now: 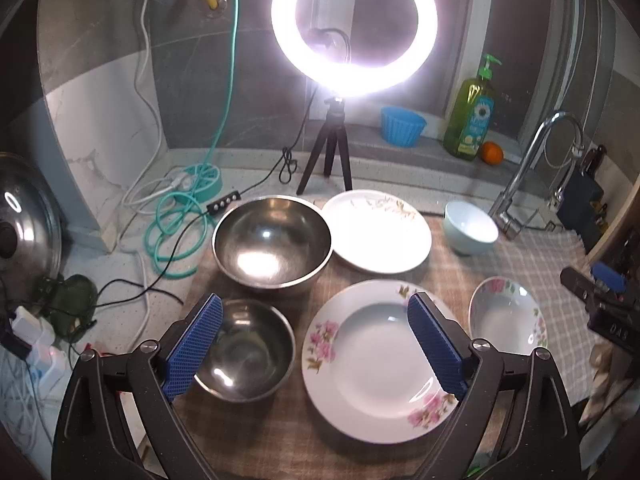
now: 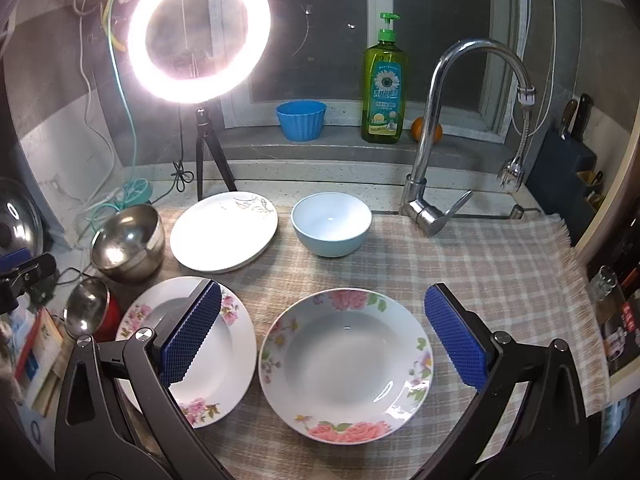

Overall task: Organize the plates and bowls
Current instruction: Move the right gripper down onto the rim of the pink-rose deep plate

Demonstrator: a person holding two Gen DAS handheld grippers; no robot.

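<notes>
Nothing is seen stacked: six dishes lie singly on the tabletop (image 2: 500,264). Left gripper (image 1: 316,344) and right gripper (image 2: 324,332) are held wide open, empty.

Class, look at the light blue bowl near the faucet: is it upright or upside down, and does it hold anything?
Upright and empty. The light blue bowl stands mouth up on the checked cloth, and its bare inside shows only a small glint.

Harsh ring light (image 1: 354,26) glare on the white plate (image 1: 378,232), dim fisheye-warped edges.
</notes>
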